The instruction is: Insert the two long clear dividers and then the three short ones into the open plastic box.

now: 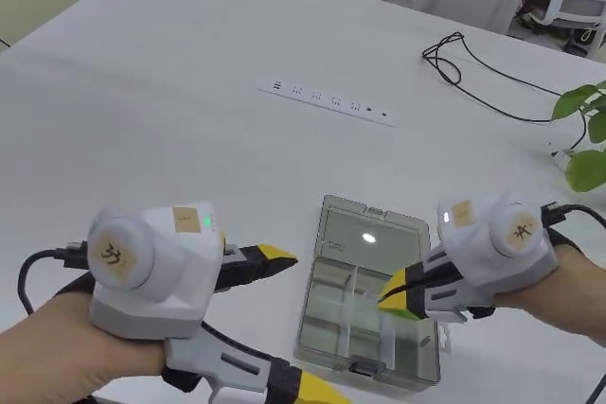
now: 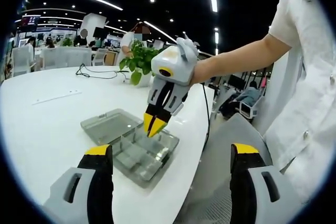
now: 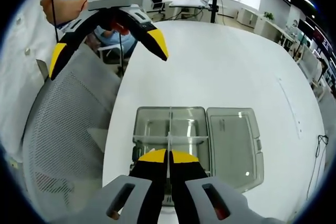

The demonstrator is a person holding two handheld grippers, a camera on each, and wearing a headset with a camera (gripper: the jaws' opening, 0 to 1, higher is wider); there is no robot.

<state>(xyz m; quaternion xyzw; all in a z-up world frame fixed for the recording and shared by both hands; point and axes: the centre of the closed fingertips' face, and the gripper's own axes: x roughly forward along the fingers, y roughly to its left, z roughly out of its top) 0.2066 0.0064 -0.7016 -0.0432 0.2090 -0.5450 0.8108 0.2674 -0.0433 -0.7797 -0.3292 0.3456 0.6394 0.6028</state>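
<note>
The open clear plastic box (image 1: 331, 321) lies near the table's front edge, its lid (image 1: 371, 232) folded flat behind it. Clear dividers stand inside it, one long one (image 3: 170, 124) crossed by a shorter piece (image 3: 152, 140). My right gripper (image 3: 168, 157) is down over the box (image 3: 149, 124), shut on the near end of that long divider. The right gripper (image 1: 396, 296) reaches in from the right, and from the side it hangs over the box (image 2: 137, 157) as the right gripper (image 2: 153, 125). My left gripper (image 2: 171, 149) is wide open and holds nothing. The left gripper (image 1: 295, 322) hovers just left of the box.
A white power strip (image 1: 327, 99) lies mid-table, with a black cable (image 1: 473, 68) and a green plant (image 1: 585, 139) at the far right. A grey mesh chair (image 3: 63, 129) stands off the near table edge. Other desks and chairs lie beyond.
</note>
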